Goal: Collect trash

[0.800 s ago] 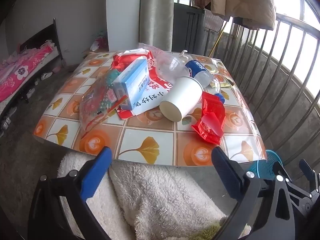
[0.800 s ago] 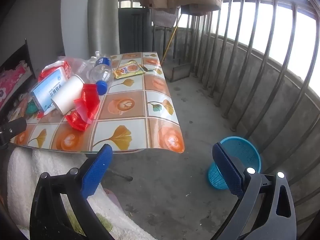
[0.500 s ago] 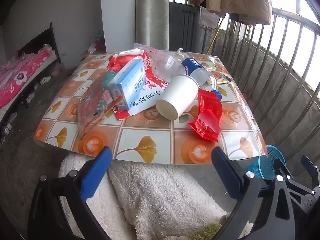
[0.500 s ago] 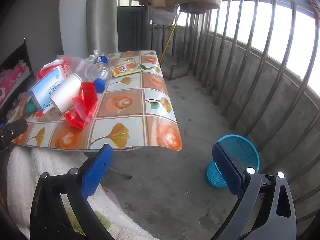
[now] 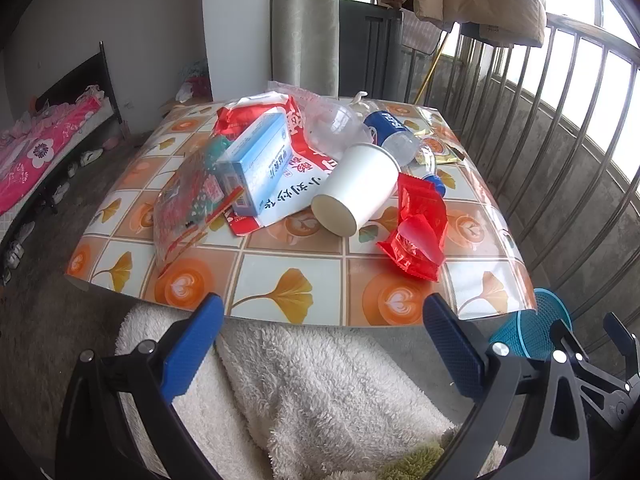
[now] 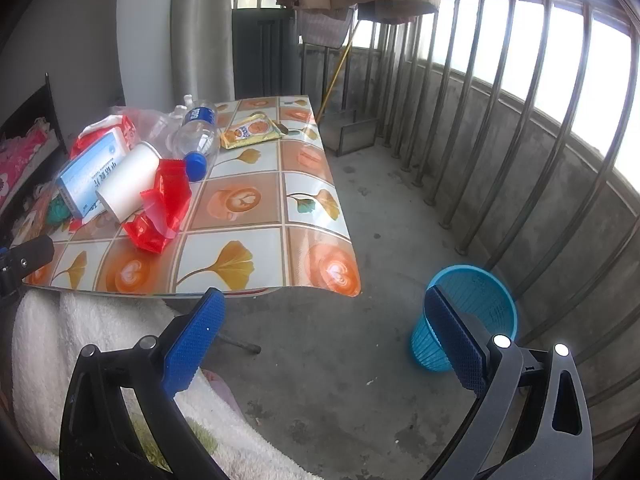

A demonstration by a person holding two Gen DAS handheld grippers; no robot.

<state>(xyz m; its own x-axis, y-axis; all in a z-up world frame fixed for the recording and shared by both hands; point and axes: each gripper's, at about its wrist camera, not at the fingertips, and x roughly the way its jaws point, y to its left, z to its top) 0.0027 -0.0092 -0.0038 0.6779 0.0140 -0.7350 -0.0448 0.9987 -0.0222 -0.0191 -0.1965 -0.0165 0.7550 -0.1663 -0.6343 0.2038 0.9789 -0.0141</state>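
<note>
Trash lies heaped on a low table [image 5: 288, 280] with a leaf-patterned cloth. A white paper cup [image 5: 356, 188] rests on its side beside a red wrapper [image 5: 418, 236]. Left of them are a blue-and-white box [image 5: 256, 160] and a clear printed bag [image 5: 188, 208]; a plastic bottle [image 5: 392, 136] lies behind. My left gripper [image 5: 320, 332] hangs open short of the table's near edge, nothing between its fingers. My right gripper [image 6: 320, 320] is open too, over the floor between the table [image 6: 248, 264] and a blue mesh bin [image 6: 472, 312]. The cup [image 6: 128, 188], wrapper [image 6: 160, 208], bottle [image 6: 196, 132] and a yellow sachet [image 6: 252, 132] show at left.
A white fleece blanket [image 5: 304, 392] lies under both grippers. A metal railing [image 6: 520, 128] bounds the balcony on the right, with a dustpan [image 6: 352, 132] and broom at its far end. A bed with pink bedding [image 5: 36, 148] stands at far left. Bare concrete floor [image 6: 360, 360] surrounds the bin.
Both views have drifted slightly: the table and trash sit a little lower and nearer in the left view. Both grippers stay open and empty.
</note>
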